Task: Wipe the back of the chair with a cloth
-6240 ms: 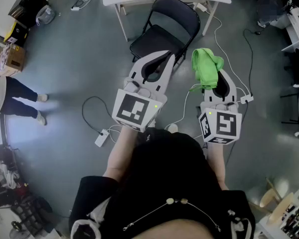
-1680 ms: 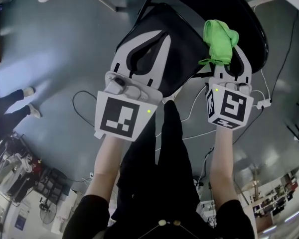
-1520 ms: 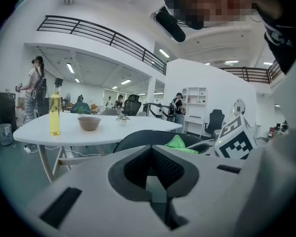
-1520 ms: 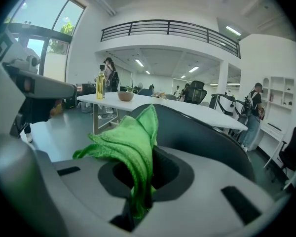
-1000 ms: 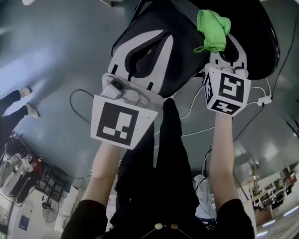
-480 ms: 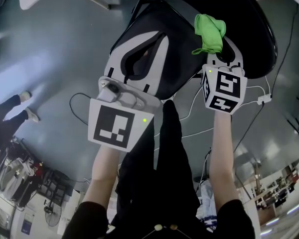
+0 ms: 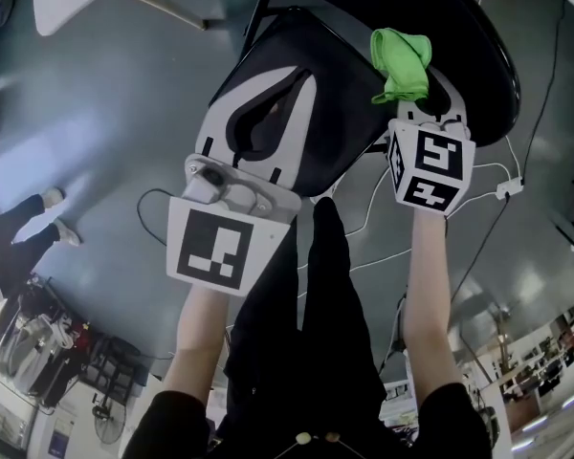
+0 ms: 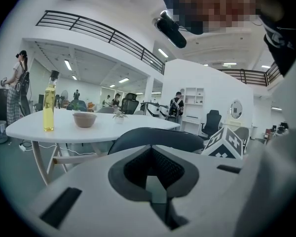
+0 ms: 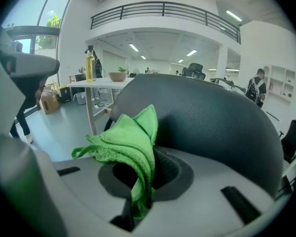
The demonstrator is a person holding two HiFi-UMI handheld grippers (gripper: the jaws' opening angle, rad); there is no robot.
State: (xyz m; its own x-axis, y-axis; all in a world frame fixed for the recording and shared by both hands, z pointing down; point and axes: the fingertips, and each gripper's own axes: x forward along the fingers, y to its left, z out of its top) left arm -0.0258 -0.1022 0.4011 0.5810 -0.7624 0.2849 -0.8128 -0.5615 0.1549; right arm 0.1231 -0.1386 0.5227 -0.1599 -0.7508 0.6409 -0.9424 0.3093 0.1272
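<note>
The black folding chair fills the top of the head view, its padded back (image 7: 478, 55) at the right and its seat (image 7: 340, 84) under my hands. My right gripper (image 7: 413, 76) is shut on a bunched green cloth (image 7: 402, 57), which rests against the back's near face. In the right gripper view the cloth (image 9: 133, 142) hangs from the jaws right in front of the dark back (image 9: 212, 127). My left gripper (image 7: 301, 75) hovers over the seat, shut with nothing in it. The left gripper view shows that gripper (image 8: 150, 149) pointing at the back's top edge (image 8: 158, 135).
A white table (image 8: 64, 127) with a yellow bottle (image 8: 49, 102) and a bowl (image 8: 84, 119) stands just behind the chair. Cables (image 7: 383, 247) and a power strip (image 7: 509, 189) lie on the grey floor. A person's legs (image 7: 29, 218) show at the far left.
Since the earliest frame I have come up close to the chair. Over the last second the right gripper carried the cloth slightly up and left on the back; the left gripper sank a little.
</note>
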